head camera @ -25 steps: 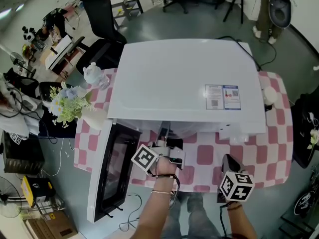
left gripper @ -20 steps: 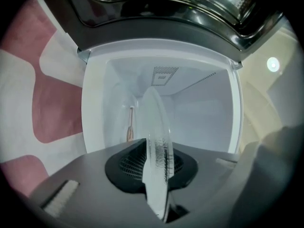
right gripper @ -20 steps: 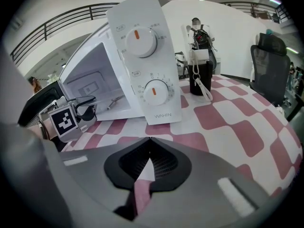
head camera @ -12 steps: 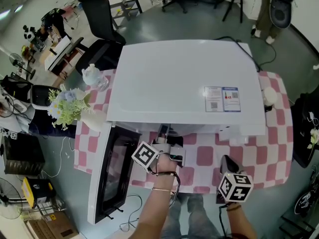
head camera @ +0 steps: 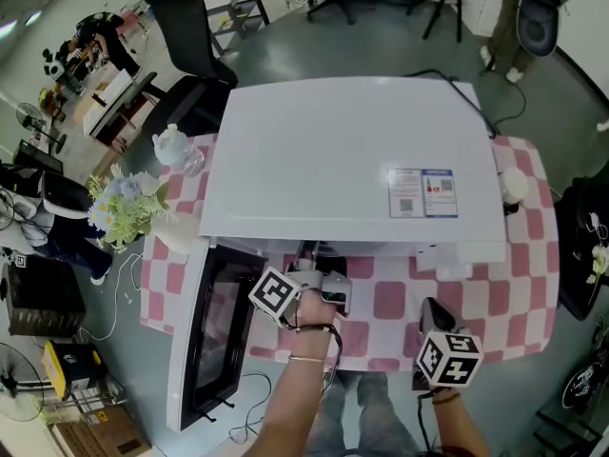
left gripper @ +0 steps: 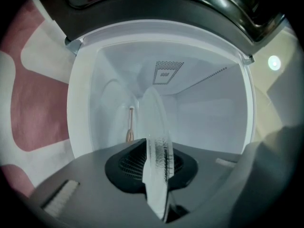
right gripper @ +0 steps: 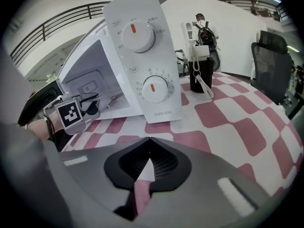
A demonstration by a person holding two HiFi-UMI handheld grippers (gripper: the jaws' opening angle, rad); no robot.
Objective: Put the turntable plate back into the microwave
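One plate (left gripper: 152,113), pinched by its rim in the left tongs (left gripper: 156,151) at the microwave (left gripper: 213,113) mouth, wants sliding in level and centring; right tongs (right gripper: 148,144) closed, empty.

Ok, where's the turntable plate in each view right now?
Left gripper view: turntable plate at centre, edge-on, clamped between the jaws.
Head view: not distinguishable; left gripper reaches under the microwave top's front edge.
Right gripper view: can't make it out; left gripper at far left, by the microwave's opening.
Shared landmark: the white microwave.
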